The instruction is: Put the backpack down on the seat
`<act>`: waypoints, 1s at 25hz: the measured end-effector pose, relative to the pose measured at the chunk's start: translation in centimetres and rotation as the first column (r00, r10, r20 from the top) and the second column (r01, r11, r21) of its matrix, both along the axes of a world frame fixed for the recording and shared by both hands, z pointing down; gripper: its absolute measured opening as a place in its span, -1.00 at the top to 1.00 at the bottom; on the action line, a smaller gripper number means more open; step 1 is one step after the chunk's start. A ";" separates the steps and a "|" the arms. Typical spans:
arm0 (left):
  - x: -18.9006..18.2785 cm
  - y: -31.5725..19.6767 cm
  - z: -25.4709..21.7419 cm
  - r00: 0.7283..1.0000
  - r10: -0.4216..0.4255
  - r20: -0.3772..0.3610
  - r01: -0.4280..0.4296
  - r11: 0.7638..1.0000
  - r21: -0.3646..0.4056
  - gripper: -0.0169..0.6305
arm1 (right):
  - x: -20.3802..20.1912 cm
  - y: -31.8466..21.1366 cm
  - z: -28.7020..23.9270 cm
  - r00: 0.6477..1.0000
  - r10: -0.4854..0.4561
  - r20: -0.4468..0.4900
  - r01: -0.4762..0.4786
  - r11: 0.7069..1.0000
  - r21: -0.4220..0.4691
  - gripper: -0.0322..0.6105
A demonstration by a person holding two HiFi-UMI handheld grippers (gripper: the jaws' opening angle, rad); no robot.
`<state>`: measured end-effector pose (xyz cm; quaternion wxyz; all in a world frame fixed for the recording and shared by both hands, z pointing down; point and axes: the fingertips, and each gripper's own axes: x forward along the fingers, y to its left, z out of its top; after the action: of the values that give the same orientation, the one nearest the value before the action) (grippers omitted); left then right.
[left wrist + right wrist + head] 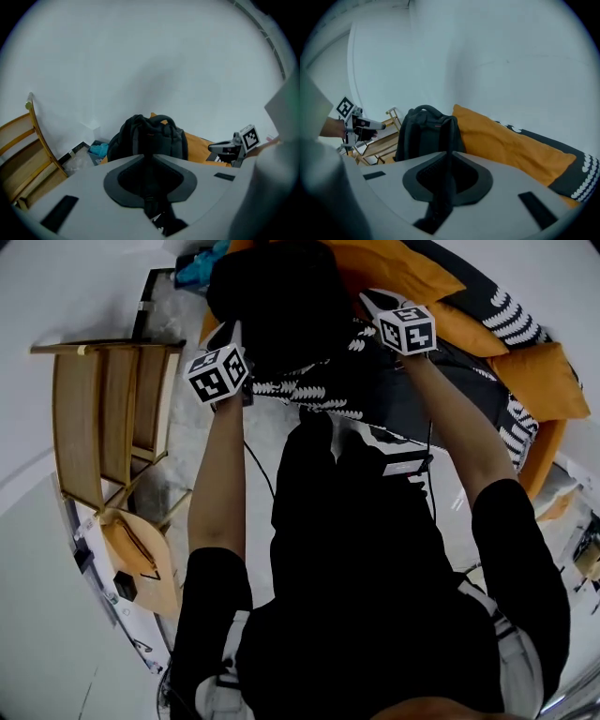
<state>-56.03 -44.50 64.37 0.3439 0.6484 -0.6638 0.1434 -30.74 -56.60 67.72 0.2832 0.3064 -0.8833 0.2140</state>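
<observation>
The black backpack [277, 296] stands upright on the seat, leaning back against an orange cushion [398, 268]. In the left gripper view the backpack [151, 138] is a short way ahead of my left gripper [143, 157], whose jaws are shut with nothing in them. In the right gripper view the backpack [426, 133] is likewise apart from my right gripper [451, 154], which is shut and empty. From the head view, the left gripper [230, 338] is at the pack's left side and the right gripper [377, 302] at its right.
A black-and-white patterned cover [323, 390] lies over the seat's front. Orange cushions [511, 145] run along the sofa back to the right. A wooden folding chair [103, 418] stands to the left. A blue bundle [99, 150] sits on the floor behind the sofa's left end.
</observation>
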 end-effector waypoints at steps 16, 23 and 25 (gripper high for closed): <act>21.1 18.3 -18.0 0.957 0.281 -0.066 -0.223 0.865 0.449 0.90 | 17.7 21.6 -24.1 0.920 -0.074 0.386 -0.071 0.934 0.349 0.80; 25.0 21.9 -23.1 0.949 0.316 -0.008 -0.275 0.838 0.471 0.90 | 21.7 27.2 -27.9 0.919 -0.089 0.383 -0.091 0.899 0.428 0.80; 25.4 22.9 -23.7 0.941 0.338 -0.016 -0.291 0.833 0.470 0.90 | 22.3 28.8 -28.0 0.921 -0.073 0.383 -0.104 0.901 0.422 0.80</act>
<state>-30.62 -21.65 40.66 0.1842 0.8178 -0.5452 0.0043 -8.48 -27.81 39.75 0.0248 0.3200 -0.9444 0.0708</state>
